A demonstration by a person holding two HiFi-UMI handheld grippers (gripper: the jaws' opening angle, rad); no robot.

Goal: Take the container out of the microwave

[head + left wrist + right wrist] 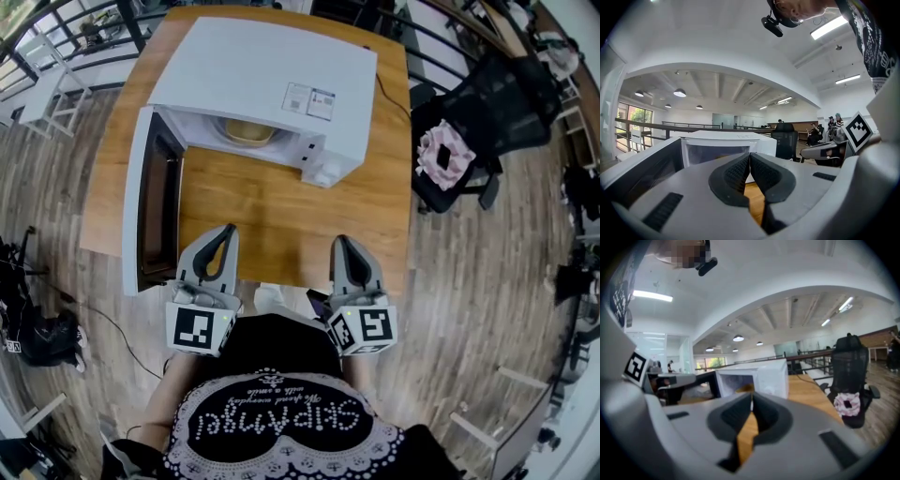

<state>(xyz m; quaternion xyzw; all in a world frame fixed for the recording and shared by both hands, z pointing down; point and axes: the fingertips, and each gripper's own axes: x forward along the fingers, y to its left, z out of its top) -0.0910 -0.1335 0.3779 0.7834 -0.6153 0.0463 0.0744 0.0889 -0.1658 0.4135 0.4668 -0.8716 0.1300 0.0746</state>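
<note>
The microwave stands on the wooden bench with its door swung wide. The tan container sits inside on the cavity floor, so the lift-out has not begun; this looks like the approach. Both the left tongs and the right tongs hover at the bench's near edge, pinched closed on nothing. Next, I'd say, they must open and reach into the cavity. Two stickers on the microwave's top are too small to read, and the curly script on the person's shirt is upside down and unclear.
</note>
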